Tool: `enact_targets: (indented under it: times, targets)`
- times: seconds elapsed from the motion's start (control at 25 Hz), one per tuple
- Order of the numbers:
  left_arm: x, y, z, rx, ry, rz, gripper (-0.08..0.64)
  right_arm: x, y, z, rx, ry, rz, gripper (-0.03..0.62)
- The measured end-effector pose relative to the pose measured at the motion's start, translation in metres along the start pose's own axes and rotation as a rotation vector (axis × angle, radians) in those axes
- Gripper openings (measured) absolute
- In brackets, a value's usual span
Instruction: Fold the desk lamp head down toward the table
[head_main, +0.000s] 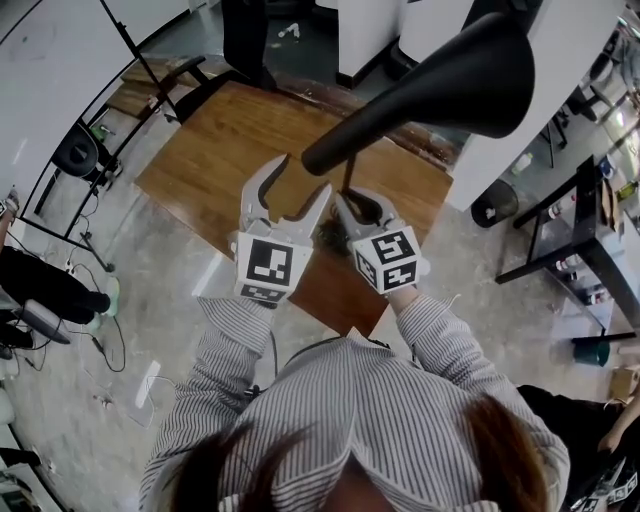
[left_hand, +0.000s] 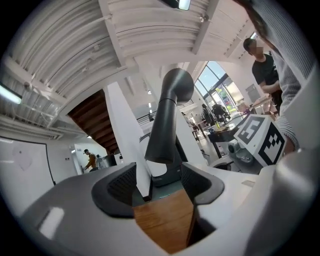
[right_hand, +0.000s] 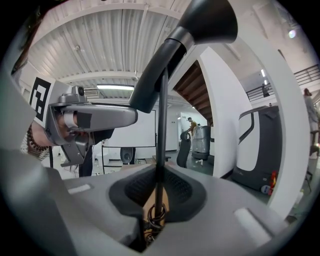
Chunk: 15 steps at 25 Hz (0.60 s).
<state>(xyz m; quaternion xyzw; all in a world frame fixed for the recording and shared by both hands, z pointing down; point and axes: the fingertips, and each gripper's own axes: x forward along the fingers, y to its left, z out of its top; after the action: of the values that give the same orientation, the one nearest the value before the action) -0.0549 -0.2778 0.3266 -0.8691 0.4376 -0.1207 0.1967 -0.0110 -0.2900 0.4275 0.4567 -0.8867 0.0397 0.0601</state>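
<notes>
Table: brown rectangular wooden table (head_main: 215, 150) seen from above. The lamp stands toward its near edge, right in front of the person.
Lamp head: matte black cone-shaped lamp head (head_main: 470, 75), raised well above the table with its wide mouth toward the upper right of the head view. It has not been folded down at all, by the look of it.
Neck: black tapered neck (head_main: 340, 145) running down from the cone, with its narrow end just beside the left claw. It looks smooth and slanted, so I judge that pads closing on it could skid along the taper and lose it.
Left gripper: pale grey two-jaw left gripper (head_main: 298, 185) with a marker cube, jaws spread wide and pressing on nothing. In its own view (left_hand: 157, 182) the neck (left_hand: 165, 135) rises beyond the pads, clear of both.
Right gripper: matching grey right gripper (head_main: 357, 200), jaws clamped together on the lamp's stem, low down (right_hand: 157, 195).
Stem: thin black metal stem (right_hand: 160, 130), upright between the right pads. A rod this slim could likely twist or slip in the clamp. If the hinge is stiff, a hard pull on the head might tilt the whole lamp or lift it off the wood.
Coil: small dark wire coil (right_hand: 156, 216) round the stem just below the pads, which could snag if the clamp slides down.
</notes>
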Motion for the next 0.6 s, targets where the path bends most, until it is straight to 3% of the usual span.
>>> enact_targets:
  times: [0.2, 0.6]
  targets:
    - [0.01, -0.002, 0.007, 0.051, -0.007, -0.016, 0.27, 0.0, 0.0, 0.0, -0.006, 0.0, 0.009, 0.043]
    - [0.015, -0.001, 0.007, 0.072, -0.003, -0.024, 0.21, 0.0, -0.002, -0.001, -0.003, -0.009, 0.015, 0.043]
